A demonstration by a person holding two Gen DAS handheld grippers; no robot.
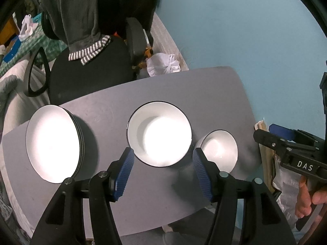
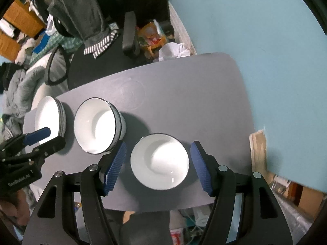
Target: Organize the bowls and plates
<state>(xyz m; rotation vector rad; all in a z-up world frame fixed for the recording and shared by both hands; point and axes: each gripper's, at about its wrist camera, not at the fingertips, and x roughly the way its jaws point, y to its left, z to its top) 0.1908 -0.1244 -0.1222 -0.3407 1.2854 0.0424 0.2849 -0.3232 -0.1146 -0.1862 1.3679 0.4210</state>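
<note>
A stack of white plates (image 1: 52,143) with dark rims sits at the table's left; it also shows in the right wrist view (image 2: 49,116). A wide white bowl (image 1: 159,133) stands mid-table, also in the right wrist view (image 2: 98,125). A smaller white bowl (image 1: 219,150) stands to its right, also in the right wrist view (image 2: 159,161). My left gripper (image 1: 163,169) is open and empty, hovering at the wide bowl's near edge. My right gripper (image 2: 157,167) is open and empty, its fingers either side of the small bowl.
The grey table (image 1: 143,94) has a curved far edge. A black office chair (image 1: 87,75) with clothes draped on it stands behind. A white plastic bag (image 1: 163,63) lies on the floor. A blue wall (image 1: 245,30) is at right.
</note>
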